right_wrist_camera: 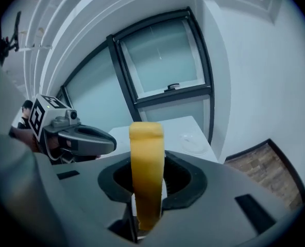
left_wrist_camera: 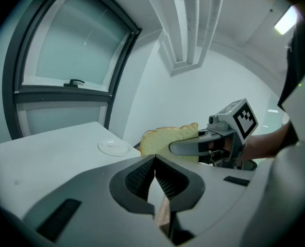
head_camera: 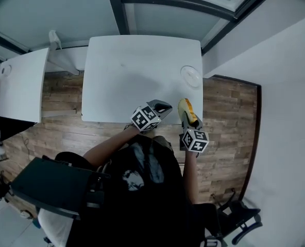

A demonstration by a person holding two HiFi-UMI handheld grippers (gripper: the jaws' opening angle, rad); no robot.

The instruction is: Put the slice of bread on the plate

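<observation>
A slice of bread point(head_camera: 187, 108) with a yellow-brown crust stands on edge in my right gripper point(head_camera: 186, 118), just off the near edge of the white table point(head_camera: 121, 71). In the right gripper view the bread point(right_wrist_camera: 146, 158) rises upright between the pads, which are shut on it. The small clear plate point(head_camera: 190, 76) lies near the table's far right corner, beyond the bread; the right gripper view shows the plate point(right_wrist_camera: 193, 144) ahead and to the right. My left gripper point(head_camera: 163, 107) hangs beside the right one with its jaws together and nothing in them point(left_wrist_camera: 155, 161).
A second white table point(head_camera: 21, 84) stands to the left with a gap between the two. Wood flooring point(head_camera: 230, 122) runs to the right, up to a white wall. A window point(right_wrist_camera: 163, 60) is behind the table. A dark chair point(head_camera: 54, 187) is at my left.
</observation>
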